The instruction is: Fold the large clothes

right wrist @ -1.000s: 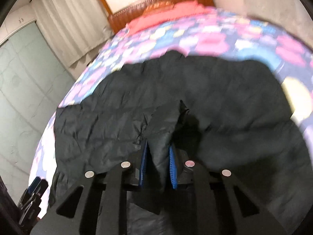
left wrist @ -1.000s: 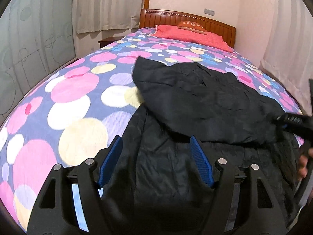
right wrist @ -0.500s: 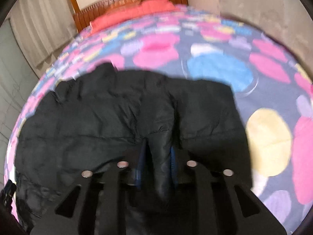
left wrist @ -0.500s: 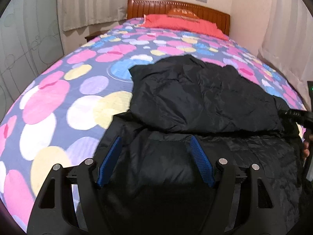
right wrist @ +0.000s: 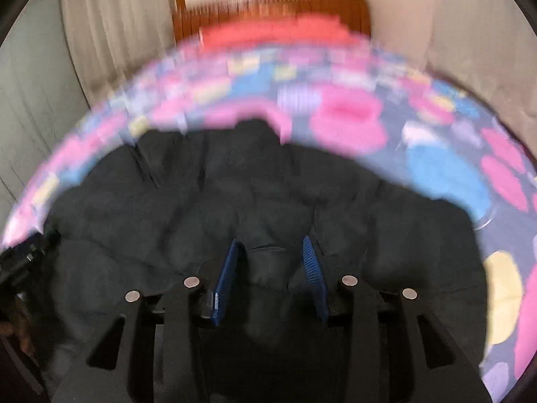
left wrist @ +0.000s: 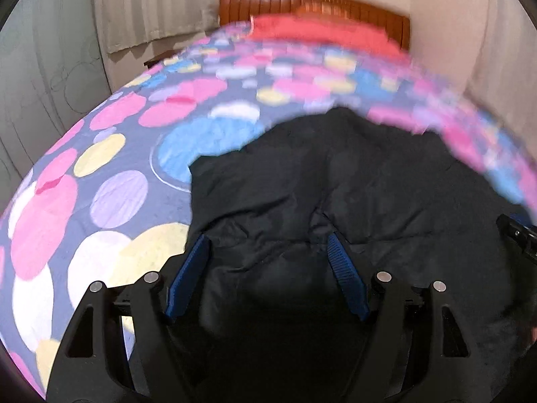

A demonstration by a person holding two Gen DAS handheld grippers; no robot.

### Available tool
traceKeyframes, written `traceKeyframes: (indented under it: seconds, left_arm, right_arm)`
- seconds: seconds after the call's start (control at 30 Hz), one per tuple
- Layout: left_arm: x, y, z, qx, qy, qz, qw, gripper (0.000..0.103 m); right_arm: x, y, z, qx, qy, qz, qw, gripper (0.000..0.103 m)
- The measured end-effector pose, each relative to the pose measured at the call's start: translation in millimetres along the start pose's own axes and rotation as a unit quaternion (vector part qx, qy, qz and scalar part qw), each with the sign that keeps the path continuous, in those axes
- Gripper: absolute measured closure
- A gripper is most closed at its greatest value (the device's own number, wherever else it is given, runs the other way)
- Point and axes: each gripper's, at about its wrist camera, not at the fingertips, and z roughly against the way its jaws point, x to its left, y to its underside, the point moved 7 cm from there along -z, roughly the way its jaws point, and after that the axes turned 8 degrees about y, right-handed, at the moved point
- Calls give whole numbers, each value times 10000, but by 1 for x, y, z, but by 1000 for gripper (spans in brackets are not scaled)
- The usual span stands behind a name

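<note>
The black jacket (left wrist: 335, 201) lies bunched on the spotted bedspread (left wrist: 110, 194). My left gripper (left wrist: 268, 252) is spread wide over its near edge, pinching nothing. My right gripper (right wrist: 272, 252) stands partly open with a puffy fold between its fingers, not clamped. Red pillows (left wrist: 319, 33) lie by the wooden headboard (left wrist: 335, 3).
</note>
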Motion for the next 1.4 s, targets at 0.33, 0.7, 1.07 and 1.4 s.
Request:
traceKeyframes:
  seconds: [0.33, 0.7, 1.07, 1.4]
  left_arm:
    - [-35, -15, 41, -572, 424, 109, 9974, 30]
    - [-47, 1, 19, -326, 595, 31, 9977, 29]
    - [-18, 24, 47, -74, 797, 466, 9957, 28]
    - [51, 151, 163, -53, 540, 1003, 9935, 22]
  right_arm:
    - [30, -13, 29, -570, 10, 249, 9981, 60]
    - [-6, 6, 37, -543, 428, 60, 9976, 52]
    - [-51, 42, 66, -267, 153, -380, 9988, 44]
    - [-158, 180, 159, 9, 576, -1142, 9918, 36]
